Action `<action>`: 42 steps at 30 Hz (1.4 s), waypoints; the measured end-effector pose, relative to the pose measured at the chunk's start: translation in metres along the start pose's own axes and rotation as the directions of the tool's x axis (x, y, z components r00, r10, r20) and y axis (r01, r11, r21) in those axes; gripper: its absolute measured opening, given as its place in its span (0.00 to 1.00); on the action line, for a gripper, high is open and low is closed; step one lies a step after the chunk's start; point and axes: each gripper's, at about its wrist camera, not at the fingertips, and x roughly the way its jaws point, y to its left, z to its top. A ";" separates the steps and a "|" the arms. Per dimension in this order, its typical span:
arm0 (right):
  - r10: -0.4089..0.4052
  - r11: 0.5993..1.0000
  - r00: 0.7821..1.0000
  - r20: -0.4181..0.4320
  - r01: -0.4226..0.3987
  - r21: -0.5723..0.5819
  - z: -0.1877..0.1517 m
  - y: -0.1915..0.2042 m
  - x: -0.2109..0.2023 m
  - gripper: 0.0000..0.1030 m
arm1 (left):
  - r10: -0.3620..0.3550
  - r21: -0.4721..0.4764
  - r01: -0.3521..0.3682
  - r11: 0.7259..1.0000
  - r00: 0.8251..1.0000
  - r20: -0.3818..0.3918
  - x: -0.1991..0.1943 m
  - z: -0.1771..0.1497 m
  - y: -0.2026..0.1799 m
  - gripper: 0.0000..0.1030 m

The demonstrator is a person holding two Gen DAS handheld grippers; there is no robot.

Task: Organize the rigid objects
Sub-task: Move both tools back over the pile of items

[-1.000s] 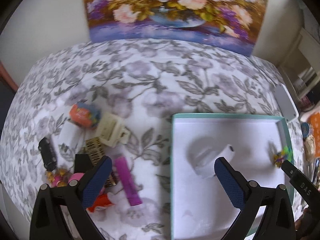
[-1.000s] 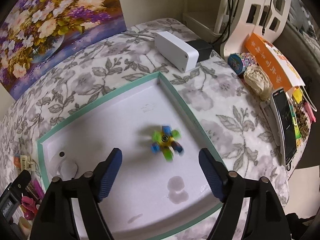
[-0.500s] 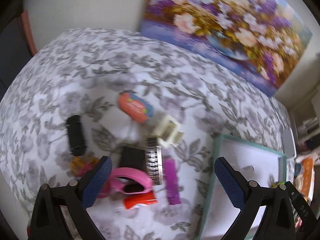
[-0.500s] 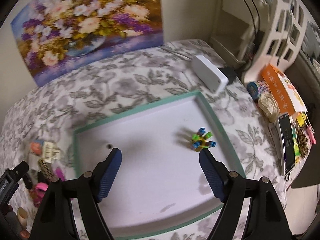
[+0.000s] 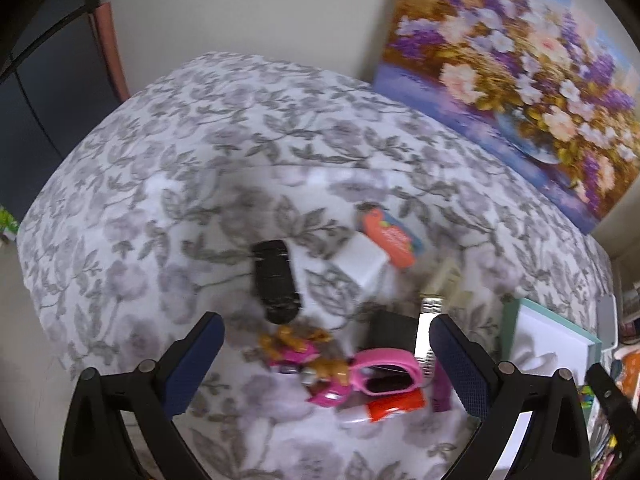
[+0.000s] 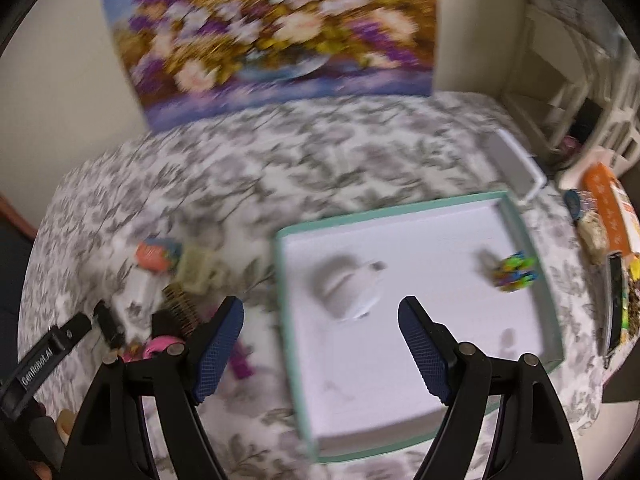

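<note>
A loose pile lies on the flowered cloth under my left gripper (image 5: 326, 344), which is open and empty. The pile holds a black oblong piece (image 5: 276, 284), a white block (image 5: 362, 258), an orange packet (image 5: 390, 234), a cream clip (image 5: 444, 280), a metal comb (image 5: 428, 332), pink glasses (image 5: 384, 372) and a purple stick (image 5: 440, 388). My right gripper (image 6: 320, 312) hangs open over the left rim of the teal tray (image 6: 280, 280). In the tray sit a white object (image 6: 352, 284) and a colourful spinner (image 6: 514, 272). The left gripper's body (image 6: 52, 348) shows at the far left.
A flower painting (image 6: 272, 40) leans on the back wall. A white box (image 6: 516, 164) lies behind the tray. An orange booklet (image 6: 608, 212), a phone (image 6: 614, 304) and small clutter crowd the right table edge beside a white shelf (image 6: 568, 80). The cloth's left edge (image 5: 36, 240) drops off.
My left gripper has swung left from the tray to above the pile. My right gripper has pulled back and turned left, so the tray sits right of centre. Both stayed open.
</note>
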 end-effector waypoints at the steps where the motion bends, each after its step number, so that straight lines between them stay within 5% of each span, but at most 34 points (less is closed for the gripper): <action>1: 0.007 1.000 1.000 -0.011 -0.007 -0.010 -0.003 0.007 0.003 0.78 | 0.010 -0.006 -0.010 1.000 1.000 -0.001 0.000 0.001 0.005 1.00; 8: 0.034 0.996 0.998 -0.057 -0.038 -0.081 -0.015 0.045 0.020 0.78 | 0.056 -0.059 -0.058 0.997 0.998 -0.032 0.005 0.006 0.040 1.00; 18: 0.111 0.987 0.977 -0.185 -0.130 -0.093 -0.036 0.079 0.055 0.78 | 0.027 -0.102 -0.038 0.994 0.994 -0.109 0.026 0.007 0.062 1.00; 42: 0.190 0.976 0.958 -0.215 -0.208 -0.064 -0.053 0.127 0.095 0.78 | 0.001 -0.188 -0.043 0.981 0.977 -0.215 0.061 -0.003 0.083 1.00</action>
